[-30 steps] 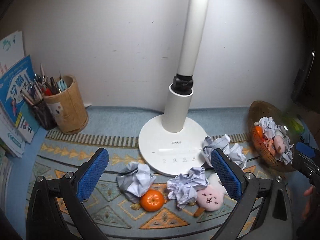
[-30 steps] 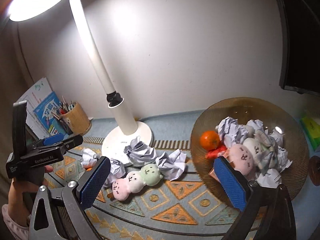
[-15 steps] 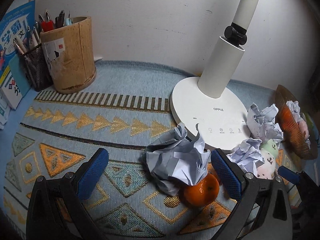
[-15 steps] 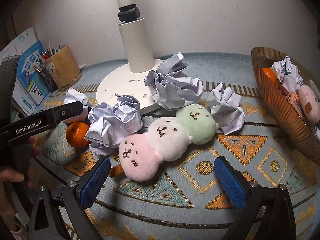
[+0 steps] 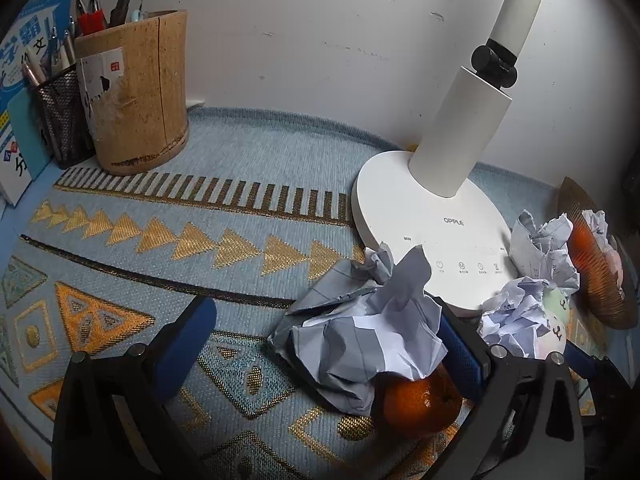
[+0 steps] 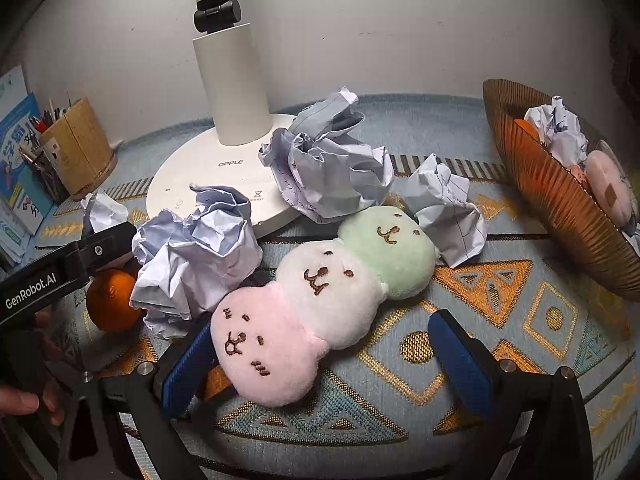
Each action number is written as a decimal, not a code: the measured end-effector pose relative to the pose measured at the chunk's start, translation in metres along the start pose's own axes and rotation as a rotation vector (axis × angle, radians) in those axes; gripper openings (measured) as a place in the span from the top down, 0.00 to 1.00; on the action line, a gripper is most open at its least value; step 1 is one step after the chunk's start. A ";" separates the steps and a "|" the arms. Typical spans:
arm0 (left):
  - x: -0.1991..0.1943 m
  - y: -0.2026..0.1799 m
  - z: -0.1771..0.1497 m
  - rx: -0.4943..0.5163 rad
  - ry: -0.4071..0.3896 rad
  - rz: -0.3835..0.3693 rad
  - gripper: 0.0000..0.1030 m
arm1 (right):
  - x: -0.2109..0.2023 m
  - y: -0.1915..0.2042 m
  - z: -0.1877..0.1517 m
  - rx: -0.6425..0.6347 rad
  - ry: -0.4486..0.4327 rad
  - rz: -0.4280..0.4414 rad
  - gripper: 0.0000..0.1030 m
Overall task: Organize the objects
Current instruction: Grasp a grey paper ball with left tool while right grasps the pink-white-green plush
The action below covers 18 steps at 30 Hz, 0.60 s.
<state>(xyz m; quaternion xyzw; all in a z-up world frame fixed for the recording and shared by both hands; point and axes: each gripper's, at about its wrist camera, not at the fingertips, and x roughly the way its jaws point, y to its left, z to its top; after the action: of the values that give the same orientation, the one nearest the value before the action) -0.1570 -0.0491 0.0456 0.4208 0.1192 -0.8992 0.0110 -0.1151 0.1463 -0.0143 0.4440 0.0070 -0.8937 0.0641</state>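
A three-ball plush (image 6: 320, 284), pink, white and green, lies on the patterned mat. My right gripper (image 6: 324, 326) is open, its blue pads on either side of the pink end. Crumpled paper balls (image 6: 196, 260) (image 6: 328, 172) (image 6: 448, 208) lie around the plush. My left gripper (image 5: 324, 320) is open, straddling a crumpled paper ball (image 5: 360, 340) that rests on an orange (image 5: 420, 400). The right wrist view shows that orange (image 6: 110, 300) beside the left gripper's body (image 6: 60, 276). A brown ribbed bowl (image 6: 560, 200) at the right holds paper, an orange and a pink plush.
A white lamp base (image 5: 420, 216) with its post stands behind the paper. A bamboo pen holder (image 5: 136, 96), a mesh pen cup (image 5: 60, 120) and books sit at the back left against the wall. A person's fingers (image 6: 24, 400) hold the left gripper.
Both grippers have come down and forward toward the mat. The left now straddles the paper ball over the orange; the right now brackets the plush's pink end. Both stayed open.
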 end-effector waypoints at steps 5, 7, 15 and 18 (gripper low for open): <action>0.002 -0.003 0.003 0.024 0.012 0.038 0.01 | -0.004 -0.006 0.000 0.009 -0.009 -0.002 0.04; 0.000 -0.004 0.003 0.026 0.012 0.039 0.01 | -0.005 -0.006 -0.001 0.008 -0.013 -0.001 0.07; -0.012 0.026 0.003 -0.106 -0.072 -0.049 0.48 | -0.024 -0.018 -0.004 0.037 -0.082 0.063 0.49; -0.018 0.026 0.005 -0.092 -0.105 -0.013 0.48 | -0.039 -0.023 -0.011 0.060 -0.143 0.060 0.50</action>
<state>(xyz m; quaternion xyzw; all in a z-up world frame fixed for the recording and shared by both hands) -0.1456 -0.0771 0.0568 0.3713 0.1623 -0.9137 0.0308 -0.0858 0.1739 0.0092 0.3806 -0.0377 -0.9207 0.0777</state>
